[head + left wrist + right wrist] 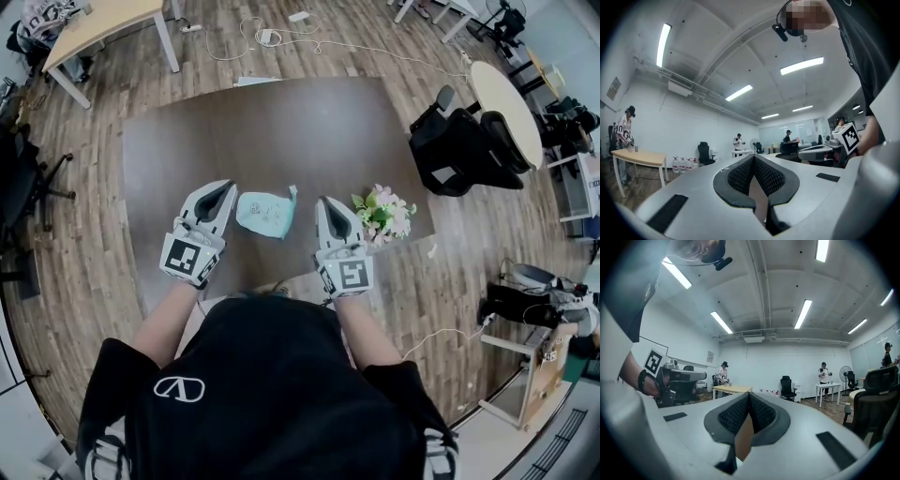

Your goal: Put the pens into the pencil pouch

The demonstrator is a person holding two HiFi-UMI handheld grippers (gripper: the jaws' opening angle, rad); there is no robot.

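A pale teal pencil pouch (265,214) lies flat on the dark brown table (272,131), near its front edge. My left gripper (223,188) hovers just left of the pouch and my right gripper (326,202) just right of it; both point level, away from me. In the left gripper view the jaws (753,157) are shut tip to tip with nothing between them. The right gripper view shows the same: the right gripper (749,393) is shut and empty. I see no pens in any view.
A small bunch of pink and white flowers (384,214) sits on the table right of my right gripper. A black office chair (464,145) and a round table (506,108) stand to the right, a wooden desk (103,23) at top left. Cables lie on the floor behind.
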